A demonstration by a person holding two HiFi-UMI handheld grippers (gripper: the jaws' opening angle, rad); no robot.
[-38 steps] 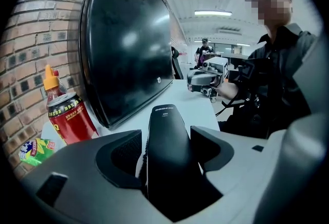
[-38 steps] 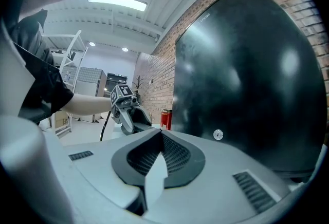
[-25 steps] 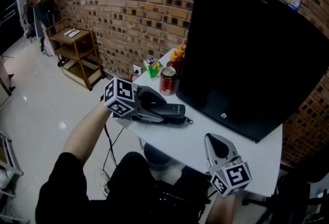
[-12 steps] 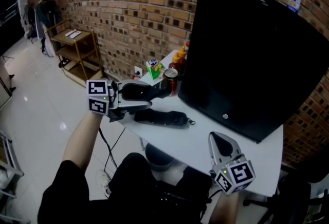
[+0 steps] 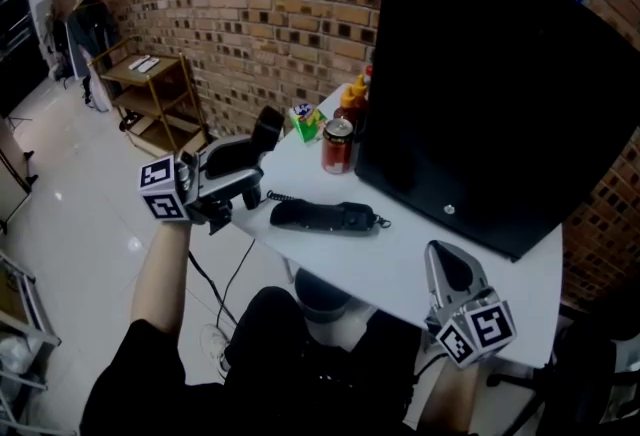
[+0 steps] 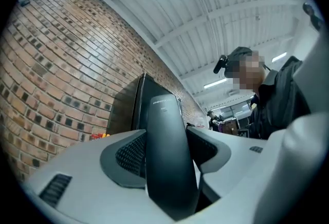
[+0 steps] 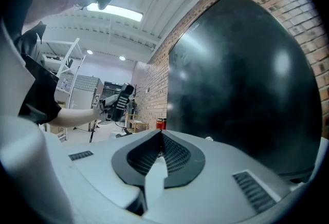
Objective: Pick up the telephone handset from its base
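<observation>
The black telephone handset (image 5: 266, 127) is off its base (image 5: 322, 216), which lies flat on the white table (image 5: 400, 269). My left gripper (image 5: 235, 169) is shut on the handset and holds it up and to the left of the table's edge, tilted upward. In the left gripper view the handset (image 6: 167, 146) stands clamped between both jaws. My right gripper (image 5: 440, 252) hangs low at the table's near right, shut and with nothing in it; its jaws meet in the right gripper view (image 7: 160, 152), which also shows the raised handset (image 7: 120, 100) far off.
A big black screen (image 5: 490, 84) stands along the table's back. A red can (image 5: 337, 145), sauce bottles (image 5: 352, 96) and a green box (image 5: 305, 121) crowd the far corner. A wooden cart (image 5: 150, 94) stands by the brick wall. A cord (image 5: 280, 196) leaves the base.
My left gripper has lifted the handset off the base, carried it up and leftward past the table's edge, and tilted it upward. The right gripper has stayed put.
</observation>
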